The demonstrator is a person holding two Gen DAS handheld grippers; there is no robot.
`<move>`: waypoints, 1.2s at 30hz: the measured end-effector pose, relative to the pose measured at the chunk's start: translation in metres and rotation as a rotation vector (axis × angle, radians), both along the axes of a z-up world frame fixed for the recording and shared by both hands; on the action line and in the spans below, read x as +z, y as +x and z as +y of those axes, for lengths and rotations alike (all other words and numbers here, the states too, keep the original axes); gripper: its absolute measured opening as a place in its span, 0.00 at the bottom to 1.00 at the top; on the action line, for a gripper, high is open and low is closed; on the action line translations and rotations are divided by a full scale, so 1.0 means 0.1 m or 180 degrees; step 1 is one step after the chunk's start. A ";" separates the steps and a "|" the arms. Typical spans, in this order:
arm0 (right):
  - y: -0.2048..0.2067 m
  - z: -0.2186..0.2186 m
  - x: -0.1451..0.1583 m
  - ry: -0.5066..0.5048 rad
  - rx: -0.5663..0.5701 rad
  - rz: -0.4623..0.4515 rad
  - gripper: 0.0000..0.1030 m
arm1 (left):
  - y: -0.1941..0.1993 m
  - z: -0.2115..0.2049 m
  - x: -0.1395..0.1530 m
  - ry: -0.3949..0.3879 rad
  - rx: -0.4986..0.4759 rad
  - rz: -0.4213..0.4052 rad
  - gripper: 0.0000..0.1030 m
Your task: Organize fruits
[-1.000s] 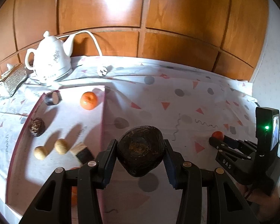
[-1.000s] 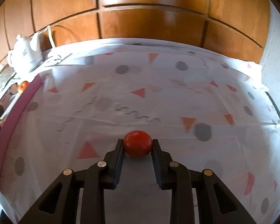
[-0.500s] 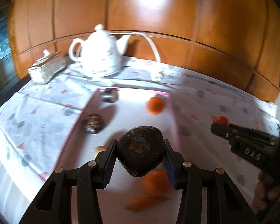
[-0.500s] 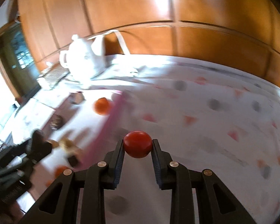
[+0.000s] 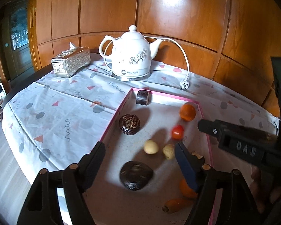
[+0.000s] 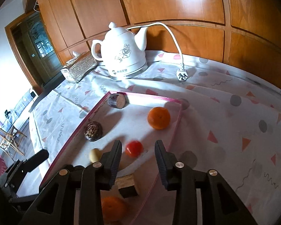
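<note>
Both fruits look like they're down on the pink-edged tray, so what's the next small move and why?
Probably lift both grippers away. The left gripper is opening, with the dark fruit lying free on the tray. The right gripper is opening too, clear of the tomato.

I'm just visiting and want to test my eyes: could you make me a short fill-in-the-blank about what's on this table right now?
1. The fruits lie on a white tray whose rim is coloured ____.
2. Behind the tray stands a white ____ with its cord unplugged.
3. The small red fruit lies between the opening jaws of the ____ gripper.
4. The silver tissue box sits to the ____ of the kettle in both views.

Missing words: pink; kettle; right; left
</note>
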State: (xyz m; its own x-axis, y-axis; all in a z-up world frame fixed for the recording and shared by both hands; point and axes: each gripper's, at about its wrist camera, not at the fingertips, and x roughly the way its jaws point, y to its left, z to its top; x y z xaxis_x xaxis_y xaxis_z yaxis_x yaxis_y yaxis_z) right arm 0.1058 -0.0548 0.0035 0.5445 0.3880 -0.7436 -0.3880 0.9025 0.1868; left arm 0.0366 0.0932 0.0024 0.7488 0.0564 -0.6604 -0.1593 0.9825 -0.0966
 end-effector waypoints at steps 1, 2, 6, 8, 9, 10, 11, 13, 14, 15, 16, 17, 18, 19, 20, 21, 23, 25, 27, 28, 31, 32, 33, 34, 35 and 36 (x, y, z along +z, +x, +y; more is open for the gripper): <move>-0.04 -0.01 0.01 -0.0031 -0.0019 -0.0027 0.36 | -0.01 0.00 0.01 -0.0002 0.0002 -0.0005 0.76; -0.10 -0.03 0.01 -0.0072 -0.0054 -0.0074 0.36 | -0.02 -0.01 0.01 -0.0003 0.0007 -0.0008 0.76; -0.20 -0.13 0.04 -0.0077 -0.0221 -0.0173 0.36 | -0.07 -0.02 0.03 0.0024 0.0023 -0.0030 0.82; -0.27 -0.18 0.06 -0.0099 -0.0315 -0.0230 0.36 | -0.09 -0.03 0.04 0.0047 0.0029 -0.0042 0.84; -0.30 -0.20 0.06 -0.0115 -0.0355 -0.0262 0.36 | -0.10 -0.04 0.05 0.0065 0.0033 -0.0048 0.85; -0.34 -0.22 0.07 -0.0136 -0.0396 -0.0292 0.36 | -0.11 -0.05 0.06 0.0078 0.0032 -0.0054 0.87; -0.39 -0.24 0.07 -0.0167 -0.0447 -0.0326 0.36 | -0.13 -0.06 0.07 0.0094 0.0036 -0.0064 0.87; -0.46 -0.29 0.08 -0.0200 -0.0514 -0.0372 0.36 | -0.16 -0.08 0.08 0.0103 0.0031 -0.0090 0.88; -0.51 -0.31 0.07 -0.0226 -0.0552 -0.0400 0.36 | -0.18 -0.08 0.09 0.0106 0.0027 -0.0094 0.91; -0.54 -0.32 0.07 -0.0253 -0.0576 -0.0421 0.36 | -0.19 -0.09 0.09 0.0106 0.0028 -0.0095 0.92; -0.58 -0.33 0.07 -0.0270 -0.0590 -0.0436 0.36 | -0.21 -0.10 0.10 0.0098 0.0030 -0.0106 0.94; -0.61 -0.34 0.06 -0.0284 -0.0606 -0.0439 0.36 | -0.23 -0.10 0.11 0.0092 0.0025 -0.0124 0.95; -0.63 -0.35 0.05 -0.0289 -0.0617 -0.0430 0.36 | -0.25 -0.12 0.12 0.0097 0.0018 -0.0132 0.96; -0.66 -0.35 0.03 -0.0295 -0.0625 -0.0426 0.36 | -0.26 -0.13 0.12 0.0103 0.0013 -0.0133 0.98; -0.69 -0.35 0.02 -0.0306 -0.0632 -0.0428 0.36 | -0.28 -0.14 0.12 0.0108 0.0006 -0.0132 1.00; -0.72 -0.36 0.01 -0.0321 -0.0638 -0.0433 0.36 | -0.30 -0.16 0.13 0.0107 0.0000 -0.0140 1.00; -0.76 -0.36 -0.01 -0.0325 -0.0631 -0.0420 0.36 | -0.33 -0.17 0.13 0.0089 -0.0023 -0.0151 1.00; -0.79 -0.37 -0.02 -0.0328 -0.0629 -0.0420 0.36 | -0.36 -0.20 0.15 0.0080 -0.0033 -0.0167 1.00; -0.80 -0.36 -0.02 -0.0324 -0.0624 -0.0419 0.36 | -0.37 -0.21 0.16 0.0069 -0.0052 -0.0179 1.00; -0.80 -0.36 -0.02 -0.0323 -0.0623 -0.0421 0.36 | -0.38 -0.21 0.17 0.0077 -0.0053 -0.0179 1.00; -0.83 -0.35 -0.01 -0.0325 -0.0612 -0.0439 0.36 | -0.40 -0.22 0.19 0.0099 -0.0049 -0.0201 1.00; -0.84 -0.34 -0.01 -0.0327 -0.0610 -0.0443 0.36 | -0.40 -0.22 0.19 0.0110 -0.0039 -0.0194 1.00; -0.84 -0.34 -0.01 -0.0326 -0.0607 -0.0444 0.36 | -0.41 -0.23 0.20 0.0117 -0.0031 -0.0190 1.00; -0.85 -0.34 0.00 -0.0326 -0.0602 -0.0447 0.36 | -0.41 -0.22 0.20 0.0109 -0.0030 -0.0192 1.00; -0.85 -0.34 0.00 -0.0332 -0.0597 -0.0451 0.36 | -0.41 -0.22 0.20 0.0106 -0.0025 -0.0187 1.00; -0.86 -0.33 0.00 -0.0342 -0.0593 -0.0458 0.36 | -0.41 -0.22 0.20 0.0107 -0.0009 -0.0178 1.00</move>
